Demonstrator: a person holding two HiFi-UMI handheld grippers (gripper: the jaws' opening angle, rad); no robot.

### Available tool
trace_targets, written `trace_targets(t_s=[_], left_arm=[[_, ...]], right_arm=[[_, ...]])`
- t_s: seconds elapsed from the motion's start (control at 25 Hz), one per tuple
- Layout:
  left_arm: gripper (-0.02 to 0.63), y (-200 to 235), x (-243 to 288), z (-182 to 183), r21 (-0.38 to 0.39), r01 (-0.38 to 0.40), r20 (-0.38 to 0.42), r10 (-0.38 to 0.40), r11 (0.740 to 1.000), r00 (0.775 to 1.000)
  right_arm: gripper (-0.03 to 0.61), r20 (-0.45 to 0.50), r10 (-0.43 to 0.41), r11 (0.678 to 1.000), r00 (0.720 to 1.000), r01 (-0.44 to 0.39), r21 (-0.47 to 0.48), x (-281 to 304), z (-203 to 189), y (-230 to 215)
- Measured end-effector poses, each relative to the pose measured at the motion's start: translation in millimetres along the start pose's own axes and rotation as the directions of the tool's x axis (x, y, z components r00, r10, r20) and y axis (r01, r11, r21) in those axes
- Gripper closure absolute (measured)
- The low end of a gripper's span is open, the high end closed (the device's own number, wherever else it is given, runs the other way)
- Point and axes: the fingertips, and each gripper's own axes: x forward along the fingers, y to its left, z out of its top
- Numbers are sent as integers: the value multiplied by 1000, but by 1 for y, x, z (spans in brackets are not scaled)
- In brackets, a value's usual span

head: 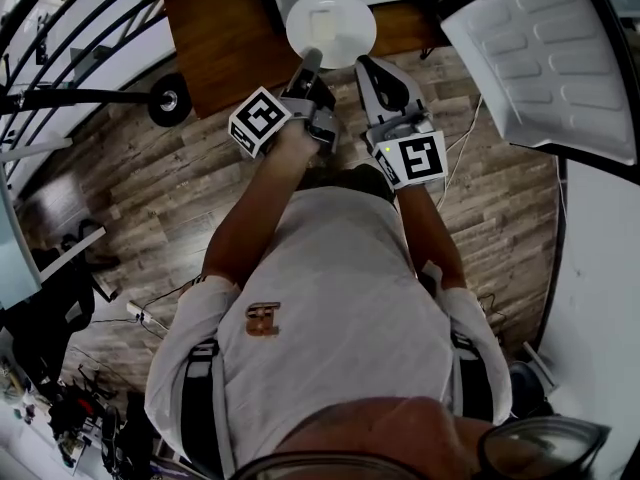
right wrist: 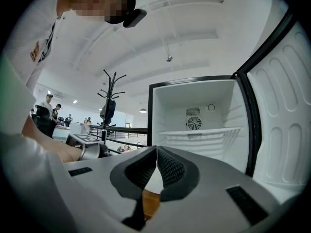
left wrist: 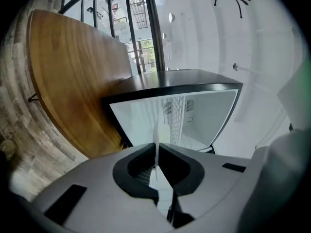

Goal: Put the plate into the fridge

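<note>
A round white plate [head: 331, 23] hangs over the edge of the wooden table [head: 220, 38], in front of the open fridge [right wrist: 194, 125]. My left gripper [head: 312, 58] is shut on the plate's near rim. In the left gripper view the plate [left wrist: 156, 140] shows edge-on as a thin white line pinched between the pads. My right gripper [head: 363, 64] hovers just right of the plate's rim. Its jaws [right wrist: 156, 155] are shut with nothing between them, pointing at the fridge's wire shelf [right wrist: 199, 131].
The fridge door [head: 540, 58] stands swung open at the right, its white ribbed inner side [right wrist: 282, 120] close to my right gripper. A black railing [head: 80, 28] and a wheeled stand [head: 168, 99] are at the left. Cables [head: 465, 138] lie on the wood floor.
</note>
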Motion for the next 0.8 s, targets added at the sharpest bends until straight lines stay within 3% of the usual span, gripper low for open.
trace_targets(t_s=[0.44,0.8], left_arm=[[585,12,12,0,-21,6,0,-6,1000,1000],[584,31,51,10,-48,-31,64,34,998,997]], right_arm=[[545,-11,-13,1000,1000,13,-11,-1,-6,-2],[545,-32,37,999,999,-37,-5,22,-17,-34]])
